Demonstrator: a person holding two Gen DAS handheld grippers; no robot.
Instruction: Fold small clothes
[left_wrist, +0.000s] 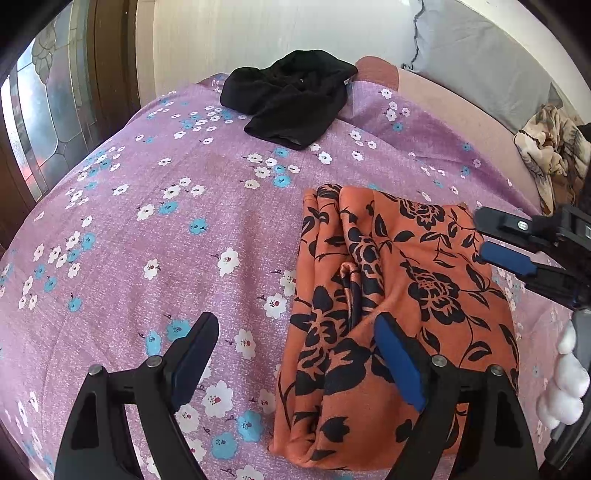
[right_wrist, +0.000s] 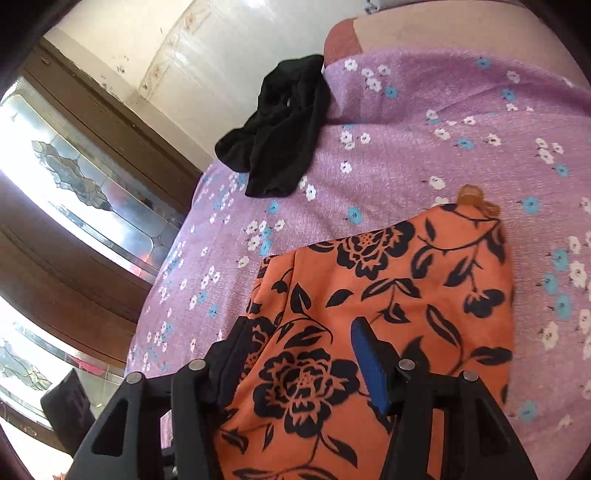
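A: Orange floral garment (left_wrist: 399, 295) folded on the purple flowered bedsheet (left_wrist: 147, 221), bunched into long ridges along its left edge. Long axis running away from both cameras

B: And the left gripper (left_wrist: 295, 350)?

A: Fingers spread wide, holding nothing. One finger (left_wrist: 400, 360) over the near part of the cloth, the other (left_wrist: 192, 354) out over bare sheet. So straddling the garment's left edge, bulk of it lying to the right

B: Right gripper (right_wrist: 295, 358)?

A: Parted about halfway, empty as far as visible. Hovering over the near right part of the cloth, pads clear of the fabric

B: Which side nearer for the next fold?

A: Probably the left for the bunched left edge, the right for the flat right side and the far corner with the small orange bow (right_wrist: 476, 201)

B: Anything else waiting?

A: Black garment (left_wrist: 291, 99) crumpled at the far end of the bed, well apart from both grippers, not yet folded
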